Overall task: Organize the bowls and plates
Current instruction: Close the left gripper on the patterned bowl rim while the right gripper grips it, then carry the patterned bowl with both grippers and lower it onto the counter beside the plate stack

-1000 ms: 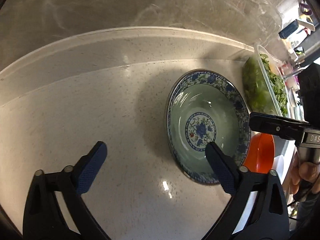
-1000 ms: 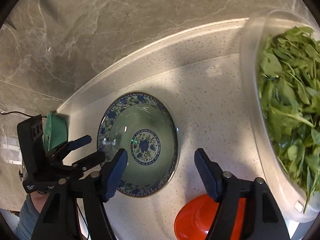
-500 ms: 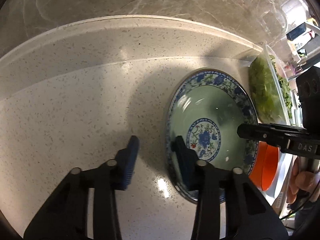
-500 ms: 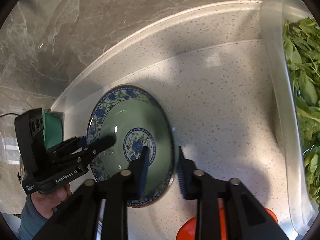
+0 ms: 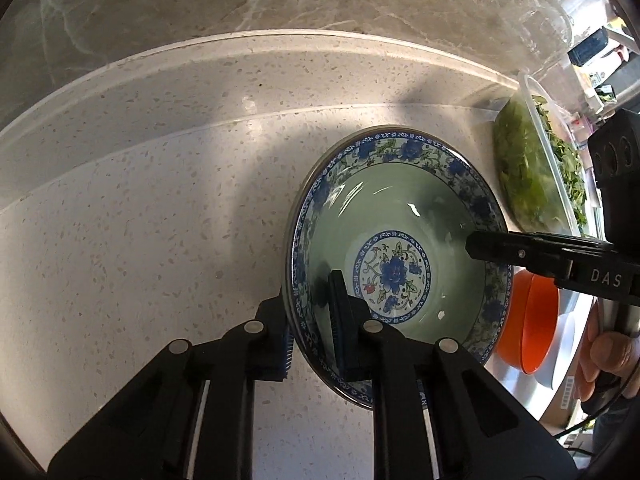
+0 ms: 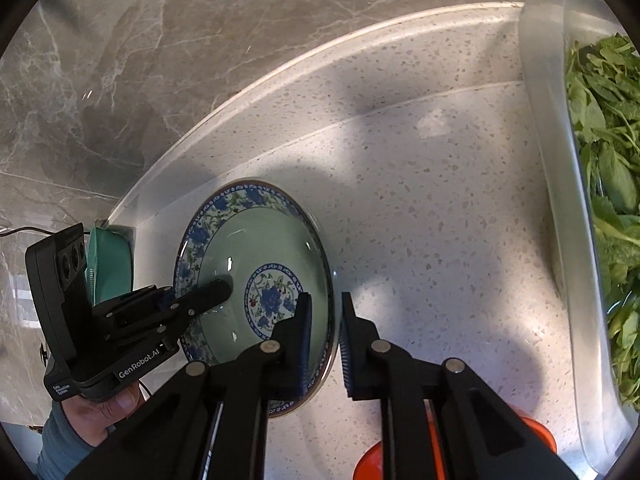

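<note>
Bare speckled surface open on the left, left gripper jaws clamped on the floral bowl near rim, right gripper jaws clamped on the opposite rim, orange bowl just beside, greens tub edging the right.

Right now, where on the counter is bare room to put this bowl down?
Bare counter lies left of the patterned bowl, up to the back ledge. The right is crowded: greens container, orange bowl.
</note>
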Demonstrator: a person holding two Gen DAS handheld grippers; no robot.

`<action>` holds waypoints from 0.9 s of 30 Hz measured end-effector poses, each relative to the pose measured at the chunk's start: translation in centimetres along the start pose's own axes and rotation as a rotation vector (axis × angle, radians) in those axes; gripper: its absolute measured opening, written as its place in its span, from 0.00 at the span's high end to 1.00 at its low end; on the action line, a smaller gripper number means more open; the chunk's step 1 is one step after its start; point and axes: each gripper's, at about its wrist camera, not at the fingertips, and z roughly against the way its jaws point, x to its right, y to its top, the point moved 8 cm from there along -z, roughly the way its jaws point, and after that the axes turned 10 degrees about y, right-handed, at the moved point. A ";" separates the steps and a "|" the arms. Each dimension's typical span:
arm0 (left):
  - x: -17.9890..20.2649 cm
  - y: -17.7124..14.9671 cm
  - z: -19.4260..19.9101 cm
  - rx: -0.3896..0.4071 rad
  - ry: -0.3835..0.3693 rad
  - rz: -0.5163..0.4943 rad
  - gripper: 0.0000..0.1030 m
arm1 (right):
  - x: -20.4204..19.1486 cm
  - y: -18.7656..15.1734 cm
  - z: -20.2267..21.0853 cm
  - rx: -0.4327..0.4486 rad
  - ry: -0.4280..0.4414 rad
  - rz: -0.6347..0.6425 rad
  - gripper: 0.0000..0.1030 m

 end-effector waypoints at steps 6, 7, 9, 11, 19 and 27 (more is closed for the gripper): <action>-0.1 -0.3 0.8 0.019 0.014 0.000 0.86 | -0.8 -0.2 0.1 0.006 0.001 0.026 0.84; 0.0 -0.4 1.0 0.023 0.018 -0.006 0.86 | -0.9 -0.3 0.3 0.007 -0.002 0.031 0.84; 0.2 -0.7 1.5 0.027 0.019 -0.011 0.86 | -1.1 -0.5 0.6 0.012 -0.004 0.037 0.84; 0.5 -1.0 2.0 0.030 0.017 -0.012 0.85 | -1.4 -0.7 1.1 0.020 -0.001 0.040 0.84; 2.2 -3.5 5.6 0.069 0.015 -0.037 0.85 | -3.0 -3.0 4.2 0.052 0.018 0.069 0.84; 5.0 -7.8 9.3 0.108 -0.001 -0.080 0.85 | -5.0 -7.3 6.8 0.093 0.024 0.082 0.84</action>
